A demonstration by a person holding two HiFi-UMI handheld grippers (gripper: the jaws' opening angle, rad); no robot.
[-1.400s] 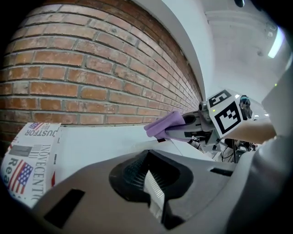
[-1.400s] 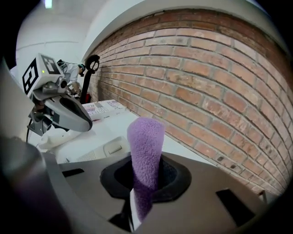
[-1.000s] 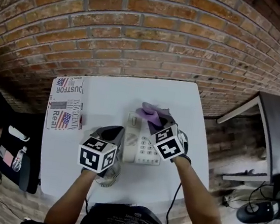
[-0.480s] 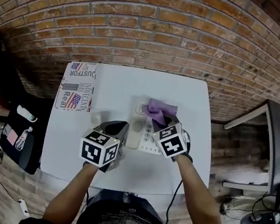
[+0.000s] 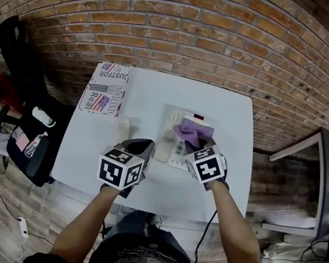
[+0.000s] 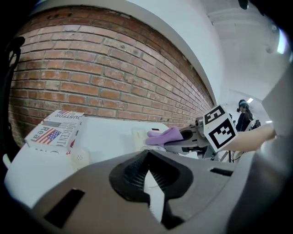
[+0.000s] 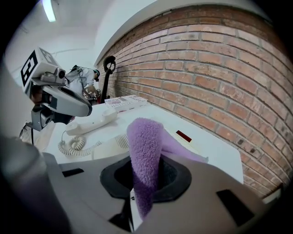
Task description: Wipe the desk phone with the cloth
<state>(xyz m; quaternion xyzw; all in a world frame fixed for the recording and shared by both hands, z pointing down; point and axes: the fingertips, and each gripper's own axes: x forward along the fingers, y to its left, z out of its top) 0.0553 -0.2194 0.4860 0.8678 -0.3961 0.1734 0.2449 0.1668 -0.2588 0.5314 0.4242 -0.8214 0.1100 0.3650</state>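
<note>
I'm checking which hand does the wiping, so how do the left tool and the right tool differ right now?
The right tool is shut on the purple cloth; the left tool holds nothing, its jaws together. In the head view, the right tool reaches over the desk phone, while the left tool hangs to the phone's left, over the table. Both carry a marker cube.

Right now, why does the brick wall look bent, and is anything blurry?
Head view: the wide lens bows the brick wall. Left gripper view: same bowing, black corners, washed-out brightness at upper right. Right gripper view: purple cloth sharp, ceiling lamp glares.
</note>
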